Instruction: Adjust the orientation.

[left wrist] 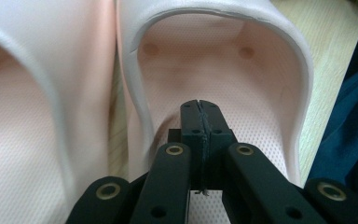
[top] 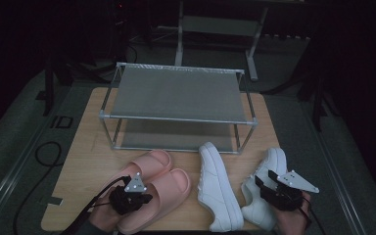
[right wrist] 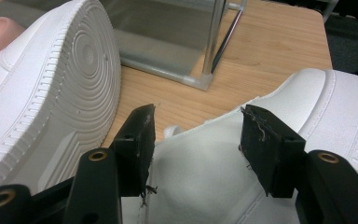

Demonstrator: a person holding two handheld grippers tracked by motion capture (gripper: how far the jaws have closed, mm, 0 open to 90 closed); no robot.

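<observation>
Wooden table (top: 85, 161); on it a shelf rack (top: 176, 93), pink slippers (top: 159, 188), white sneakers (top: 218, 188).

Pink slippers (top: 156, 188), white sneakers (top: 220, 188)

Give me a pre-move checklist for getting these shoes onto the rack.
1. Left gripper jaws closed, nothing between them, over the right pink slipper: not ok for a grasp.
2. Right gripper jaws open around the right white sneaker collar: ok.
3. Whether the pads press the sneaker: cannot tell.
4. Rack top shelf free: ok.
5. Other white sneaker lying on its side, sole facing the right gripper: not ok, needs righting.
6. Left pink slipper flat on the table: ok.
</observation>
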